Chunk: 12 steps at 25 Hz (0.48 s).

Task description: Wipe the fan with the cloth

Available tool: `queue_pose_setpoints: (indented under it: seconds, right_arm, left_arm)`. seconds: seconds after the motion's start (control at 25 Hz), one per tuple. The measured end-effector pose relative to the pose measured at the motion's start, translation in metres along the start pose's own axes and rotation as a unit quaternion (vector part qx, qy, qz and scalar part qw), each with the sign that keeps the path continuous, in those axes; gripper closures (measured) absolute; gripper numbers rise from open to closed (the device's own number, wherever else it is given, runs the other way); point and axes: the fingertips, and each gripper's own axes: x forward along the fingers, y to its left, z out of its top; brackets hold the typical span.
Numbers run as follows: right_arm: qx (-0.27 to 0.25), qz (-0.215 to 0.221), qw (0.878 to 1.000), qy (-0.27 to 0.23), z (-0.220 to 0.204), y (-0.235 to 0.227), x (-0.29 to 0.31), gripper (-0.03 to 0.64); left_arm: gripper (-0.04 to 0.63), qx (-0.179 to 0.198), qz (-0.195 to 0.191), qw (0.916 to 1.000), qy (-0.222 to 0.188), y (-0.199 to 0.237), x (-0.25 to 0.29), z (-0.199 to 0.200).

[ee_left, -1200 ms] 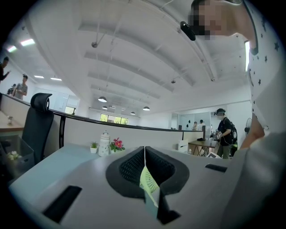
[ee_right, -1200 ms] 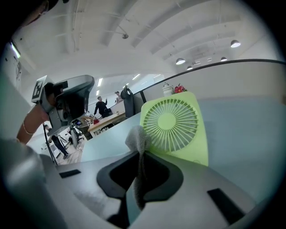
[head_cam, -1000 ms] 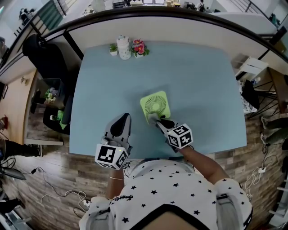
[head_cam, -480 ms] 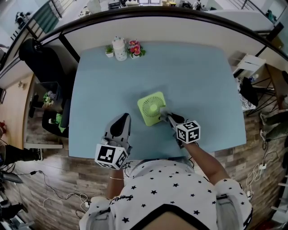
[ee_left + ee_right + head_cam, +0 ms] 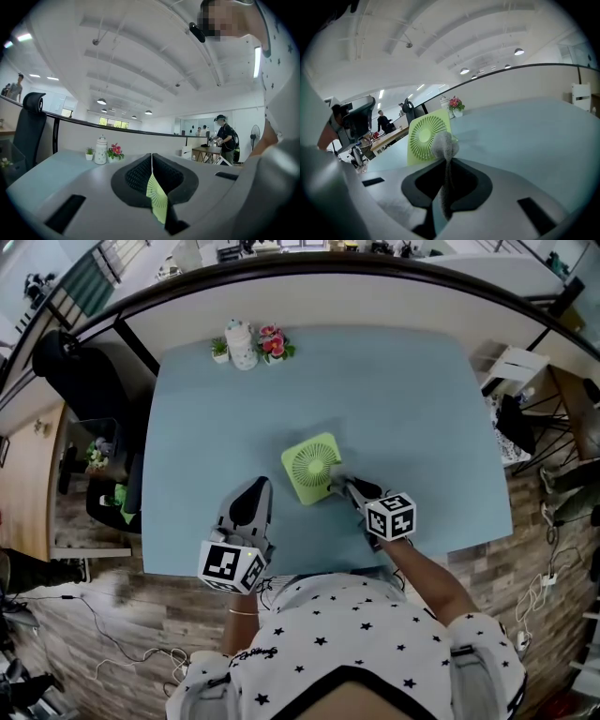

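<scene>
Two pots (image 5: 219, 354) hold plants (image 5: 273, 339); right gripper (image 5: 339, 486) clamps cloth (image 5: 444, 145) by fan (image 5: 311, 467)

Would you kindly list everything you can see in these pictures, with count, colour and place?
table: one, light blue, under everything
fan: one, green, square, mid-table
cloth: one, grey, at the fan's lower right corner
jar: one, white, far left of the table
potted plant: one, green, left of the jar
flowers: one bunch, pink, right of the jar
chair: one, black, beyond the table's left side
left gripper: grey, jaws together, empty, left of the fan
right gripper: grey, shut on the cloth
</scene>
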Motion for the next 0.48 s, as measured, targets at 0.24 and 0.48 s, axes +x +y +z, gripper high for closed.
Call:
queue_pose_setpoints:
  seconds: [0.24,0.48]
  right_arm:
    - [0.027,0.026,0.999,-0.026,0.015,0.015,-0.006,0.586]
    - [0.042,0.04,0.995,-0.086,0.056,0.027,-0.022,0.586]
  left_arm:
    - [0.563,0.0,-0.011,0.9999,0.002,-0.004,0.007,-0.001]
    - [0.563,-0.001,-0.02,0.9998,0.003,-0.007,0.012,-0.002]
